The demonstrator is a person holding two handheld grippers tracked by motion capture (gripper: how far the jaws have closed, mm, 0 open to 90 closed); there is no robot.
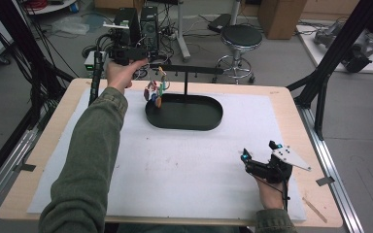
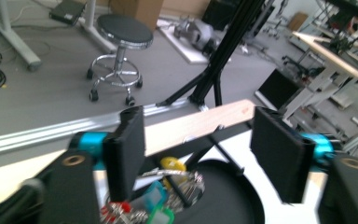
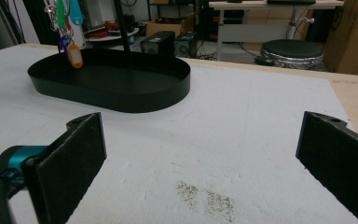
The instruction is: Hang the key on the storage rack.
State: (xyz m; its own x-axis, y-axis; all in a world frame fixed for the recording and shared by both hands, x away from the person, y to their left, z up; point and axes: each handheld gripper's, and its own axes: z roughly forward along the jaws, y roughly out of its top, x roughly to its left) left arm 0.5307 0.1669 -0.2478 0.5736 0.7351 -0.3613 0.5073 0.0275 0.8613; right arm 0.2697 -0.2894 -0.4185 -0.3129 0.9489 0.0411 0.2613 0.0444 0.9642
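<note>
Coloured key tags (image 1: 156,89) on the black stand's bar (image 1: 189,71), just below the parted, empty left tongs (image 1: 141,60).

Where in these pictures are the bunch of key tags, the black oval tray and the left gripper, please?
bunch of key tags (image 1: 156,90), high view, coloured tags.
black oval tray (image 1: 184,125), high view, near wall.
left gripper (image 2: 198,149), left gripper view, midway between its open jaws.

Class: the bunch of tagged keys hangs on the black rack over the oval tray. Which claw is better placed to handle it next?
Left. The left claw is up at the keys on the rack, jaws open; the right claw rests far away on the white mat.
</note>
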